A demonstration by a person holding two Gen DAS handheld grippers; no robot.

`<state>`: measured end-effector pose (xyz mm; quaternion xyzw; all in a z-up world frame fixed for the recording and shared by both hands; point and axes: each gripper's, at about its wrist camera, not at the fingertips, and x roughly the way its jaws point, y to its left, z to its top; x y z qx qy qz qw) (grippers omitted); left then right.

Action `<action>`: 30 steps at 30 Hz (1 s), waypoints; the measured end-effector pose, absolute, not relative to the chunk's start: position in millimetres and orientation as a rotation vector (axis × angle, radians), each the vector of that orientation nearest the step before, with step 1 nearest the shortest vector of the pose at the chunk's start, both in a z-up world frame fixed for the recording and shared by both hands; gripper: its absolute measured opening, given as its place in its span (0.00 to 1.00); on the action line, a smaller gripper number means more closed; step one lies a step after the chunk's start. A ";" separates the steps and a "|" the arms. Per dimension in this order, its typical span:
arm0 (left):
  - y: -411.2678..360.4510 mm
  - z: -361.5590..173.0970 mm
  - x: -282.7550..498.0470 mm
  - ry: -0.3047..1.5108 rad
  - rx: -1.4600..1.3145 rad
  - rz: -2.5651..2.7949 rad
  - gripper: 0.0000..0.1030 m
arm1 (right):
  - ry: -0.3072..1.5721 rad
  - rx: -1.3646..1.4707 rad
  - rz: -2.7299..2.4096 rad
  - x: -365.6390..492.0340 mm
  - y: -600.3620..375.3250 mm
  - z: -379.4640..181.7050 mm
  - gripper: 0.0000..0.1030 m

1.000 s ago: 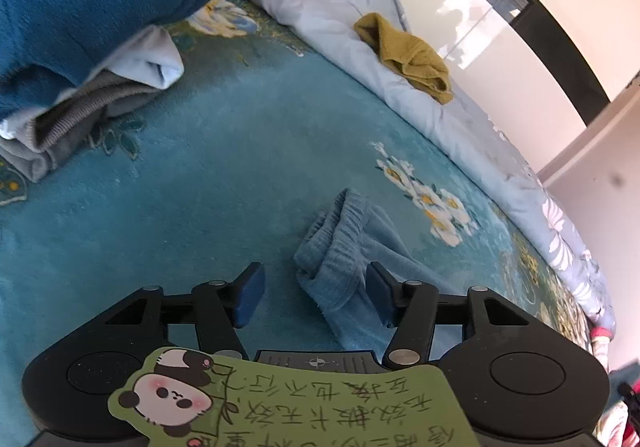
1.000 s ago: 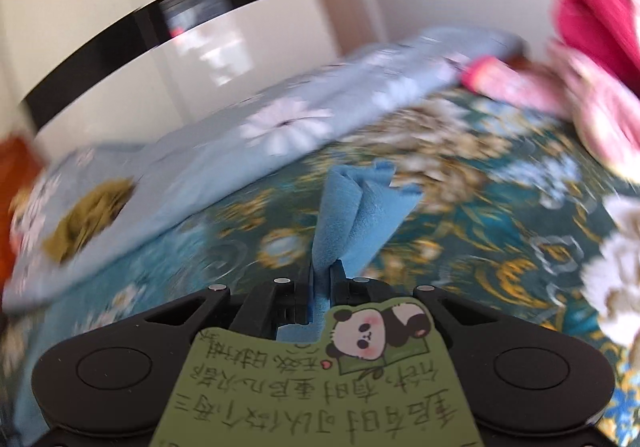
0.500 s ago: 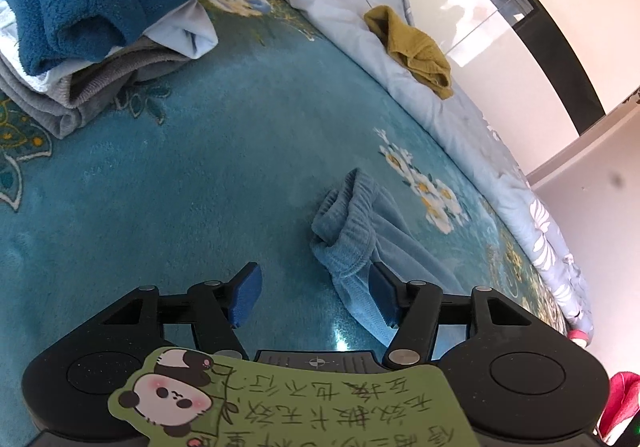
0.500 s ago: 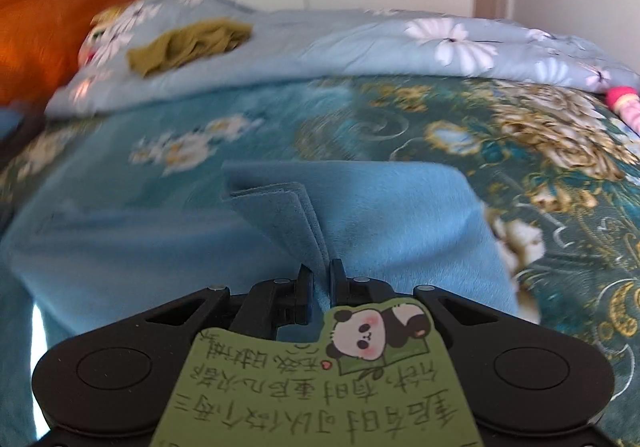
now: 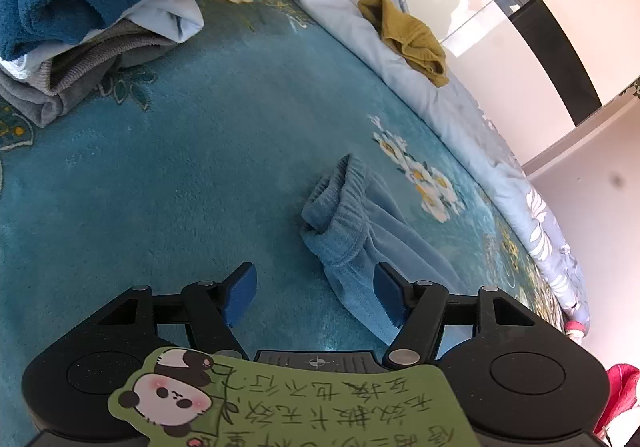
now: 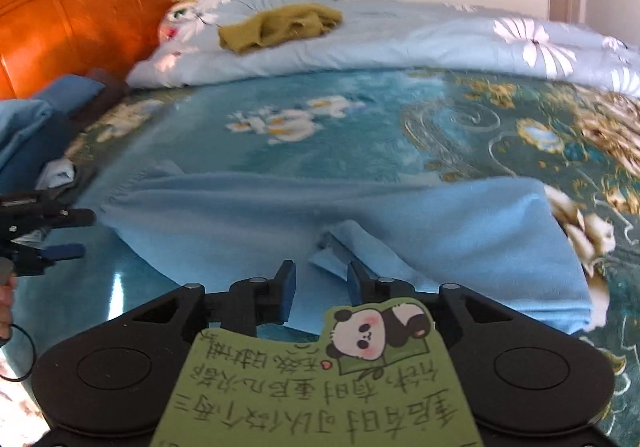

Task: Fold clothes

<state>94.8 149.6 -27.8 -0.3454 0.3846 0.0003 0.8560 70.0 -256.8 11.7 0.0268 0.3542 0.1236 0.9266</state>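
Fleece, light blue: the trousers (image 6: 360, 215) are laid flat across the teal floral blanket (image 5: 160, 167) on the bed, doubled over, with a soft matte nap and a few shallow creases. In the left wrist view the ribbed elastic waistband (image 5: 340, 207) is seen bunched into a thick roll at 1 o'clock from the left tongs (image 5: 316, 293).

Left tongs: released, blue pads spread wide, held low over the blanket. The right-hand pad (image 5: 390, 297) is seen over the edge of the trousers; contact cannot be told. Nothing is gripped.

Right tongs (image 6: 320, 283): parted, a narrower gap than the left. A small folded flap of the trousers (image 6: 340, 247) is seen just ahead of the gap at 12 o'clock, beside the right-hand finger. No cloth is pinched. The tongs are pointed roughly level along the bed, toward the orange wooden headboard (image 6: 80, 15) at 10 o'clock.

Left tongs are also seen in the right wrist view at 9 o'clock, at the frame edge.

Stack of folded clothes (image 5: 80, 7) is seen at 10 o'clock in the left view: dark blue fleece on top, pale cloth and grey ribbed knit beneath. Crumpled olive knit garment (image 6: 280, 25) is lying on the pale blue daisy-print quilt (image 6: 400, 43) at 12 o'clock.
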 end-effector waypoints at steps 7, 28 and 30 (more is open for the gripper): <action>146.3 -24.6 102.2 0.808 -0.728 -0.017 0.63 | 0.741 -0.015 0.214 98.2 -262.6 7.7 0.42; 140.1 -26.6 102.6 0.829 -0.725 -0.044 0.65 | 0.808 0.040 0.350 97.6 -279.1 7.0 0.44; 141.7 -26.6 101.6 0.826 -0.726 -0.039 0.65 | 0.820 0.013 0.369 102.8 -278.5 4.8 0.45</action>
